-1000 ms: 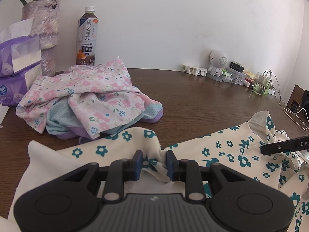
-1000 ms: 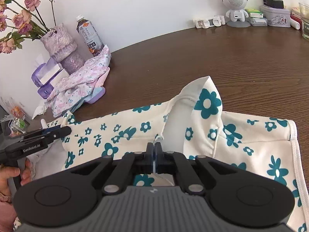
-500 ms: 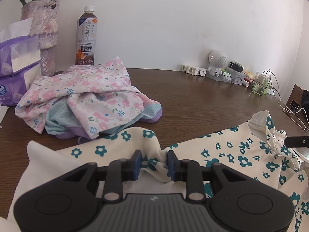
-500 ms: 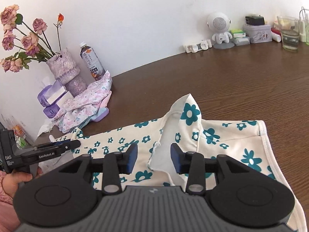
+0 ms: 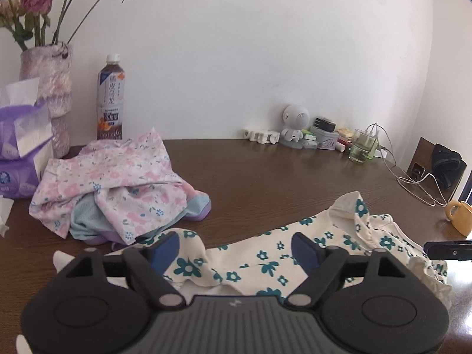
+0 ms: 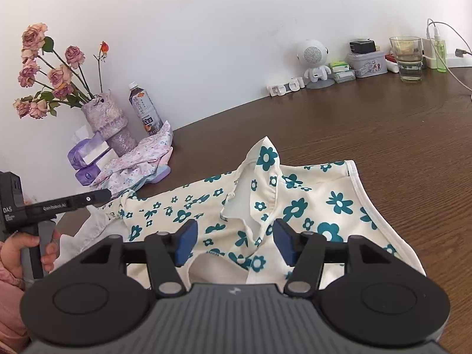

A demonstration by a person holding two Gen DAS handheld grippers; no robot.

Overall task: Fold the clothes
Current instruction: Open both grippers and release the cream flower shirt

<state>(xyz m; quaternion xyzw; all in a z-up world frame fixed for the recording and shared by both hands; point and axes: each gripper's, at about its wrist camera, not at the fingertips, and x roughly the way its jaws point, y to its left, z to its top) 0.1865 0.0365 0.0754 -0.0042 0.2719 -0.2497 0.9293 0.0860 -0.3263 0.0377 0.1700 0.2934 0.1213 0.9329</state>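
The left gripper [image 5: 236, 250] was seen spread wide above the cream flowered garment [image 5: 265, 262], nothing held between its blue pads [image 5: 166, 249]. The right gripper [image 6: 233, 240] was likewise parted over the garment's collar [image 6: 244, 206], gripping nothing. The garment was laid flat on the brown table [image 6: 368, 135]. Only the right view showed a hand [image 6: 17, 250] wrapped around the left tool's handle; only the left view showed a yellow mug [image 5: 461, 215]. A heap of pink clothes [image 5: 118, 185] was seen just beyond the garment, with a bottle [image 5: 110, 100], vase [image 5: 50, 88] and tissue packs [image 5: 20, 153] behind it
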